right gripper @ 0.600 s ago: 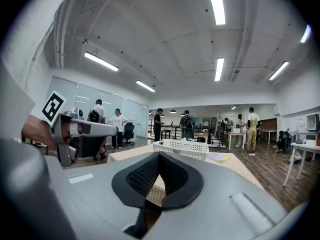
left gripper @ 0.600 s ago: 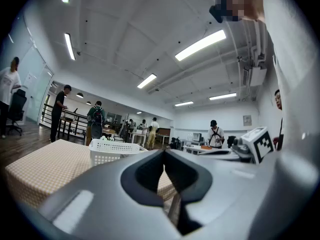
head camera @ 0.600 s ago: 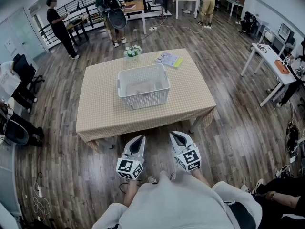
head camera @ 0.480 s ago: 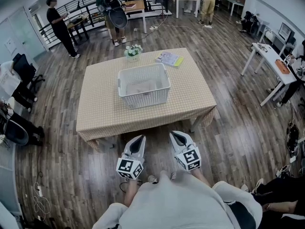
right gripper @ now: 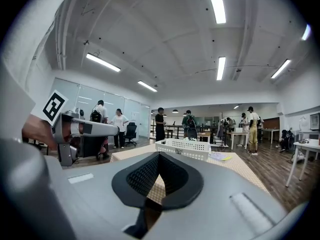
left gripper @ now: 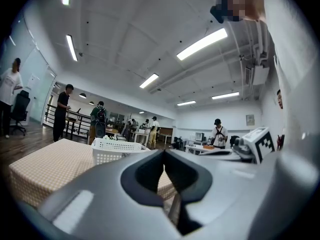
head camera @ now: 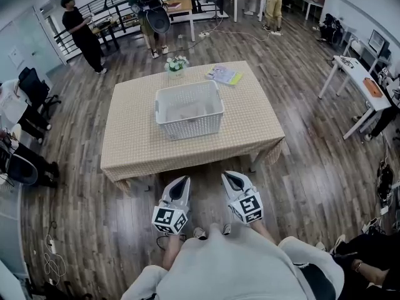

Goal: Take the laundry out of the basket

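Observation:
A white slatted laundry basket (head camera: 189,109) stands in the middle of a table with a beige checked cloth (head camera: 134,149). Pale laundry (head camera: 187,112) lies at its bottom. Both grippers hang side by side in front of the table's near edge, short of the basket and pointing roughly level at it. My left gripper (head camera: 182,183) has its tips together and holds nothing. My right gripper (head camera: 229,178) is likewise shut and empty. The basket (left gripper: 118,149) shows beyond the left jaws (left gripper: 164,152), and the basket (right gripper: 184,148) also stands past the right gripper (right gripper: 159,155).
A small vase of flowers (head camera: 175,65) and a booklet (head camera: 223,75) sit at the table's far edge. White desks (head camera: 353,80) stand to the right, office chairs (head camera: 28,167) to the left. Several people stand at the back of the room.
Both grippers have kept still. The head view has shifted slightly, and the people at the back have moved a little.

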